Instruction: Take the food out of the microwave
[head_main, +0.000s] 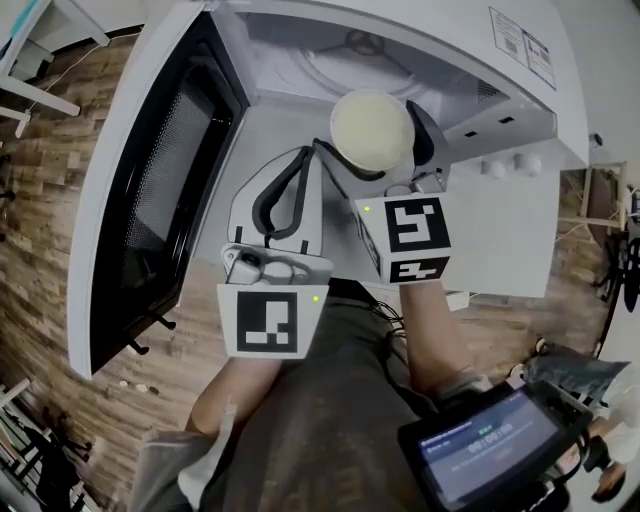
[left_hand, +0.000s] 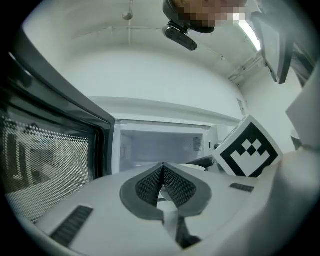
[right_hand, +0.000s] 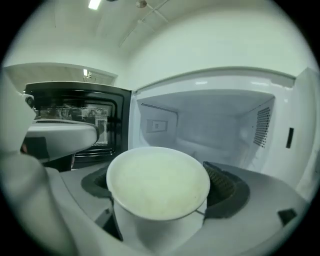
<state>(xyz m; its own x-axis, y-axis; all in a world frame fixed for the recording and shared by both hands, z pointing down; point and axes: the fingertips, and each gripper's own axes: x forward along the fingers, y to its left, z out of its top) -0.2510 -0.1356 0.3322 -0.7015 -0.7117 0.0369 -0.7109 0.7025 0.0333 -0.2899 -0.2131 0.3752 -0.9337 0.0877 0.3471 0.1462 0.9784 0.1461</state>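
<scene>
Right gripper view: my right tool is clamped on a white bowl, one jaw on each side. Pale creamy food fills it to the rim. The bowl sits at the mouth of the microwave, whose cavity beyond it holds nothing else I can see. The door is swung wide to the left. My left tool is closed on nothing, pads touching, just left of the bowl. Below is wood-plank floor, with a lit screen at lower right.
</scene>
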